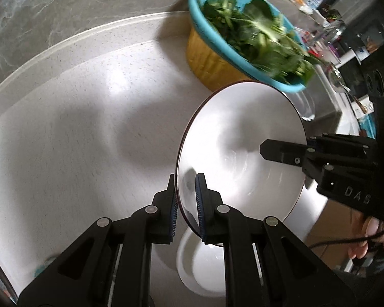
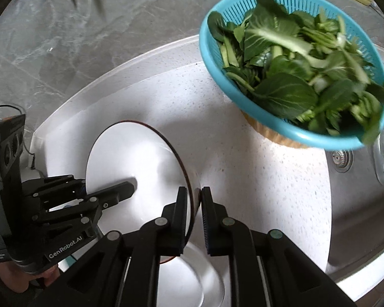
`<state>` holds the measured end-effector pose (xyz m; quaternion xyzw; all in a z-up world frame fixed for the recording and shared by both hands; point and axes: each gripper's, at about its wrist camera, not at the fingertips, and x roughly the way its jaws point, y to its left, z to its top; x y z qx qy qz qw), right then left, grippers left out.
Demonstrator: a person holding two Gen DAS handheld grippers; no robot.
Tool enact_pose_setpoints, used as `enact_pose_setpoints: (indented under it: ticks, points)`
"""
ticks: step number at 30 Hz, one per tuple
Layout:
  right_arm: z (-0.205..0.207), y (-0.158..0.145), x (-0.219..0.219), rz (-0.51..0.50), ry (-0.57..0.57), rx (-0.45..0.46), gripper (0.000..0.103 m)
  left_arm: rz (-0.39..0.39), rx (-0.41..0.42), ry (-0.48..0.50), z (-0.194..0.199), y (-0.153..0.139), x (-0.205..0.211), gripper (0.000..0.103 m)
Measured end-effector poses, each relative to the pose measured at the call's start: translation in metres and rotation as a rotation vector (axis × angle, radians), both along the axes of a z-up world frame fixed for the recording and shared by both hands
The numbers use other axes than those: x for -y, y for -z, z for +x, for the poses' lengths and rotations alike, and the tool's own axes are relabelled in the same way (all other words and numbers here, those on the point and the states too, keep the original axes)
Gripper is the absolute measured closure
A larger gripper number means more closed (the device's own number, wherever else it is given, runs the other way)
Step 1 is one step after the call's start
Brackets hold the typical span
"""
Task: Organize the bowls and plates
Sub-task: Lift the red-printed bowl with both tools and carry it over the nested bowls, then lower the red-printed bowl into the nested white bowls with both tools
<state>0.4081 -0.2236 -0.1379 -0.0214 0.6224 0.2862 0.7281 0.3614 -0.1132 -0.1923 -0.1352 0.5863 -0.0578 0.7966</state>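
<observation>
Spreading under everything is a pale speckled counter (image 1: 71, 117), backed by a grey marbled wall (image 2: 64, 33). On the counter stands a blue colander (image 2: 291, 130) heaped with green leaves (image 2: 294, 76). In front of it a white bowl (image 1: 240, 138) with a dark rim hangs tilted above the counter, gripped from both sides: the left gripper (image 1: 187, 199) has its jaws pinched narrow on one edge, the right gripper (image 2: 194, 217) on the opposite edge. Directly below sits a smaller white bowl (image 1: 202, 268)
</observation>
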Motion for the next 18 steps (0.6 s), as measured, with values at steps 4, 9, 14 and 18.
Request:
enact_pose_setpoints:
  ticks: [4,9,14,18]
  points:
    - [-0.019,-0.011,0.014,0.036,-0.011,-0.027,0.087,-0.032,-0.004,0.012,-0.032,-0.013,0.012,0.092]
    - [-0.043,-0.014,0.024,0.060,-0.030,-0.065,0.086,-0.048,-0.010,0.015,-0.064,-0.018,0.024,0.091]
    - [-0.069,-0.002,0.031,0.056,-0.054,-0.123,0.086,-0.064,-0.051,0.010,-0.095,-0.005,0.030,0.091]
    - [-0.084,0.012,0.035,0.049,-0.052,-0.163,0.086,-0.070,-0.080,-0.001,-0.114,0.008,0.033,0.092]
